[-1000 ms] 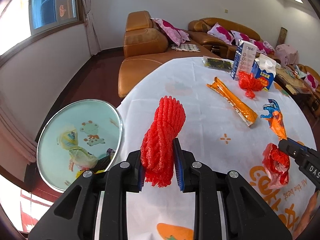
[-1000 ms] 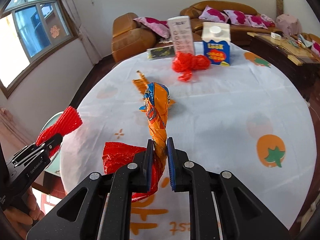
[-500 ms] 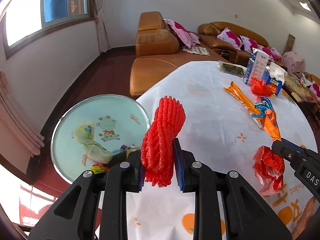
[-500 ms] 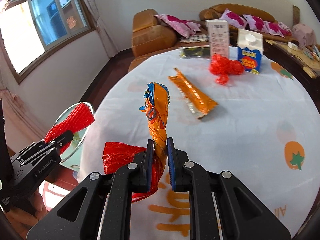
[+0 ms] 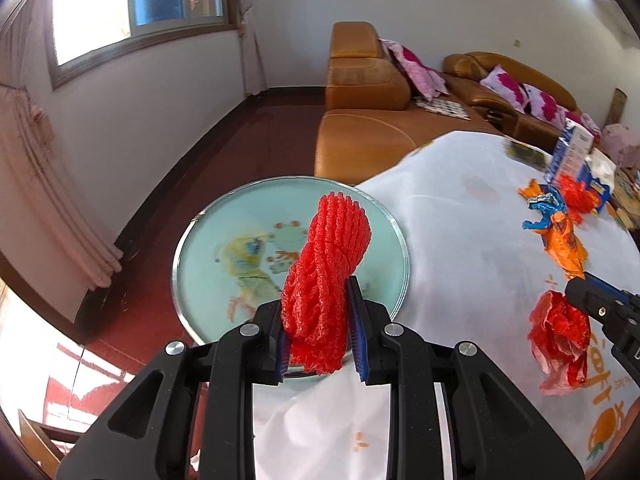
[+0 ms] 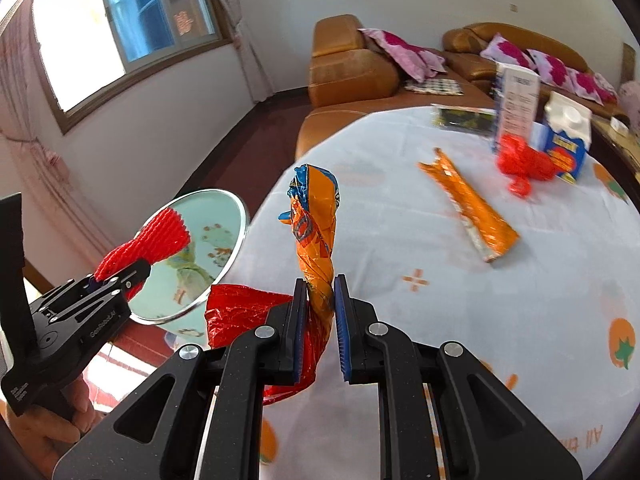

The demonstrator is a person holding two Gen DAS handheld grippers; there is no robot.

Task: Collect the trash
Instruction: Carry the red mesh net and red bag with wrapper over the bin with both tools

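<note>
My left gripper point(image 5: 318, 320) is shut on a rolled red foam net point(image 5: 326, 256), which it holds above the near side of a round pale-blue trash bin point(image 5: 178, 264) with a metal rim beside the table. My right gripper point(image 6: 320, 312) is shut on a twisted orange-and-blue snack wrapper point(image 6: 316, 220), with a crumpled red foil wrapper point(image 6: 244, 312) caught in the same grip. It hovers over the table's left edge, just right of the bin point(image 6: 241, 236). The right wrist view shows the left gripper point(image 6: 120, 276) with the net point(image 6: 156, 240) over the bin.
A white printed cloth covers the round table point(image 6: 440, 280). On it lie a long orange wrapper point(image 6: 468, 208), a red net bundle point(image 6: 524, 164), two cartons point(image 6: 564, 140) and a dark packet point(image 6: 460, 118). Brown sofas point(image 5: 360, 92) stand beyond. A hand point(image 6: 48, 432) grips the left tool.
Both grippers have swung left off the table toward the bin, keeping their loads. The red net now sits in front of the bin's opening rather than over the cloth.
</note>
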